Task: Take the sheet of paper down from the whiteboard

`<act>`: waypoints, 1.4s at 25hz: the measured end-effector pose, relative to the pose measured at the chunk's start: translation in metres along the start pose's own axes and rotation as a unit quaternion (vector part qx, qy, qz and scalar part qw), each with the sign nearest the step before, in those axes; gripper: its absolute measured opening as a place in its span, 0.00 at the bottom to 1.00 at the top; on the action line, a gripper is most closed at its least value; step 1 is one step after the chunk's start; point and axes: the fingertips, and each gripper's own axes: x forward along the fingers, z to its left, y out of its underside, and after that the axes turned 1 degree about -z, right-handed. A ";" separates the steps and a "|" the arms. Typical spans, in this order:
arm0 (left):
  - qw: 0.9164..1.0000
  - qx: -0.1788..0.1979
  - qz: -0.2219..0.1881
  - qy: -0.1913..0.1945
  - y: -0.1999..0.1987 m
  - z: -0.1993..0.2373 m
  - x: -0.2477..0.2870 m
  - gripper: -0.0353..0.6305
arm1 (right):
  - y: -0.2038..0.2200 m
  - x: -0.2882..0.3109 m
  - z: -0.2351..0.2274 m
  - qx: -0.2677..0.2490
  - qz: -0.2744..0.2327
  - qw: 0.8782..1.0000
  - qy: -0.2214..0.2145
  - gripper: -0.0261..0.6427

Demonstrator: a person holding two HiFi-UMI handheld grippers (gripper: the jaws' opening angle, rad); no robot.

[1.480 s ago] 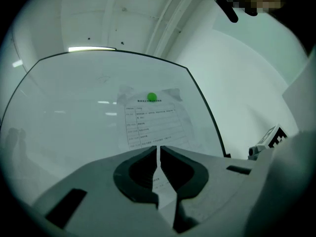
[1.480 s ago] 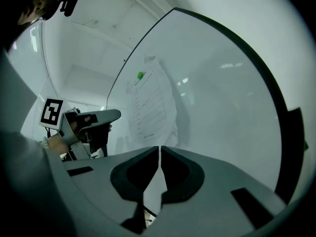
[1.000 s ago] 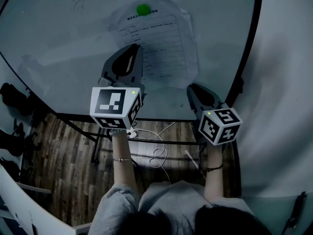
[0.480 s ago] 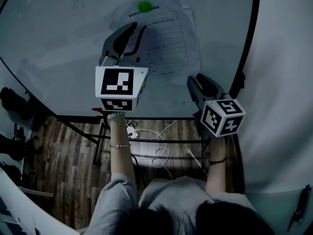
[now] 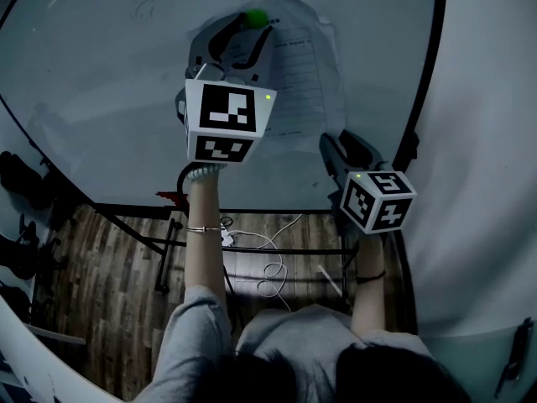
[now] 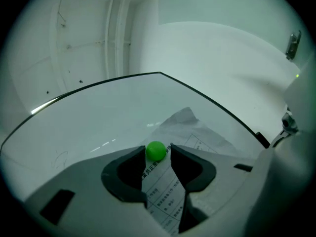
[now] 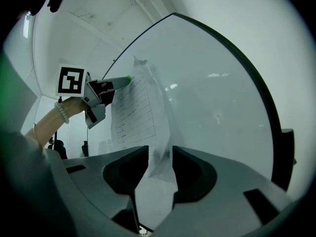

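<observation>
Paper sheet (image 5: 304,72) under green magnet (image 6: 156,151), between opening jaws of left gripper (image 6: 158,153)

Whiteboard (image 5: 101,82): dark frame, upright on a metal stand (image 5: 165,250). On it is one wrinkled sheet of paper (image 5: 306,82), a printed form, pinned near its top edge by a round green magnet (image 5: 256,18). Faint pen scribble (image 5: 144,8) on the bare board, upper left. Below is a wood-plank floor (image 5: 109,300) with a white cable (image 5: 273,269) looped under the stand.
</observation>
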 end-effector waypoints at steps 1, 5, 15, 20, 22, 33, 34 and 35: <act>1.000 0.002 0.001 -0.001 0.000 0.001 0.002 0.26 | 0.002 0.000 0.000 0.001 0.002 1.000 0.001 0.23; 1.000 0.004 -0.001 -0.004 -0.001 0.002 0.004 0.26 | 0.005 0.002 -0.001 0.007 0.010 1.000 0.002 0.23; 1.000 0.019 -0.017 -0.001 -0.010 -0.001 0.005 0.26 | 0.002 0.005 0.008 0.004 0.019 1.000 -0.009 0.19; 1.000 0.022 -0.015 -0.011 -0.008 0.003 0.005 0.26 | 0.001 0.008 0.011 -0.007 0.016 1.000 -0.012 0.06; 1.000 0.025 -0.013 -0.011 -0.006 0.002 0.006 0.25 | 0.002 0.009 0.010 -0.003 0.016 1.000 -0.012 0.05; 1.000 0.014 -0.011 0.000 -0.009 0.005 0.005 0.25 | -0.003 0.003 0.008 0.018 0.016 1.000 -0.010 0.04; 1.000 0.011 -0.010 0.001 -0.008 0.006 0.006 0.24 | -0.002 0.004 0.007 0.020 0.018 1.000 -0.009 0.04; 1.000 0.008 -0.009 0.002 -0.007 0.006 0.007 0.24 | -0.001 0.004 0.006 0.023 0.020 0.999 -0.008 0.04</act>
